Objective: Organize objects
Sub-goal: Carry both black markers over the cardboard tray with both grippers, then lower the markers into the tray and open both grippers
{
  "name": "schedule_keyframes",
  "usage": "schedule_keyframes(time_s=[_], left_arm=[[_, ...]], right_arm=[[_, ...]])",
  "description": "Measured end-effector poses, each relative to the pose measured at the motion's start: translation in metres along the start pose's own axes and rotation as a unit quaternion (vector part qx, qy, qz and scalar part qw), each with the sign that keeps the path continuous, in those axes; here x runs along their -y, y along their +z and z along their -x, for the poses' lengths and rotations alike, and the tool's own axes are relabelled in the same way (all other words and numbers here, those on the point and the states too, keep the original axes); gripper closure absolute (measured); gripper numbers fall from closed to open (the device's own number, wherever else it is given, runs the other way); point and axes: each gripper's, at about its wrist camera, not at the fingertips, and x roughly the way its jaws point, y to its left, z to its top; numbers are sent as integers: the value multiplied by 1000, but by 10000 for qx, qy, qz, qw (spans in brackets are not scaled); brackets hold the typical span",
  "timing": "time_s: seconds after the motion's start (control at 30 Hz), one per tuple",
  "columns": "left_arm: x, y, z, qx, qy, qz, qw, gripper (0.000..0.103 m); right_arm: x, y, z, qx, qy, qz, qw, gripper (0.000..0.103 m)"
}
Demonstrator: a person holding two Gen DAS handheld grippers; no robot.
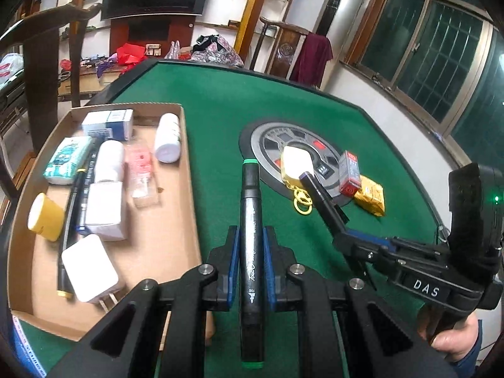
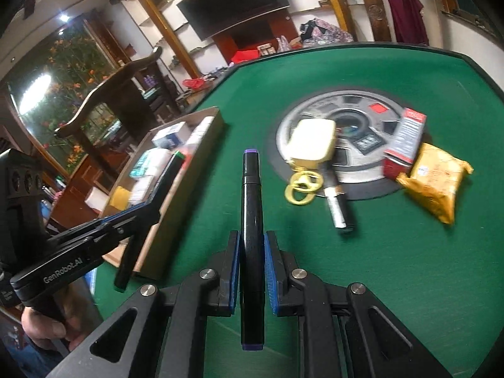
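My left gripper [image 1: 251, 245] is shut on a black marker with green ends [image 1: 250, 208], held above the green table just right of the cardboard tray [image 1: 186, 170]. My right gripper [image 2: 251, 252] is shut on a black marker with purple ends [image 2: 251, 195], held above the table. The right gripper [image 1: 338, 230] with its marker shows at the right of the left wrist view. The left gripper [image 2: 148, 208] shows over the tray edge [image 2: 217, 119] in the right wrist view. The tray holds several boxes, bottles and pens.
On the round centre panel [image 2: 362, 107] lie a cream case with yellow keyring [image 2: 312, 141], a red box [image 2: 404, 140], a yellow packet [image 2: 436, 182] and a small black-and-silver tube [image 2: 338, 208]. Wooden chairs stand beyond the table's edges.
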Motion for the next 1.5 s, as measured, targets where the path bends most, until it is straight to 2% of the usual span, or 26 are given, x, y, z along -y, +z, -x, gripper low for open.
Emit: schedule_keyframes(time_s=[0.37, 0.6, 0.73, 0.87, 1.03, 1.5], left_arm=[[-73, 11, 38, 462, 147, 748, 9960, 89], [-112, 8, 37, 464, 207, 1187, 9916, 89], [-113, 6, 29, 374, 127, 1166, 9924, 89], [-113, 3, 23, 279, 47, 1156, 9929, 89], [-116, -1, 16, 202, -19, 1221, 9923, 89], [-122, 0, 4, 44, -62, 1271, 9919, 89]], right_arm=[[-62, 20, -27, -132, 481, -1, 9988, 86], [-95, 27, -60, -364, 499, -83, 9981, 86], [-107, 29, -82, -468, 465, -197, 9976, 86], [-102, 33, -100, -604, 557, -581, 9949, 86], [-102, 31, -115, -727, 515, -718, 9934, 86], [-102, 26, -121, -761, 424, -649, 9941, 85]])
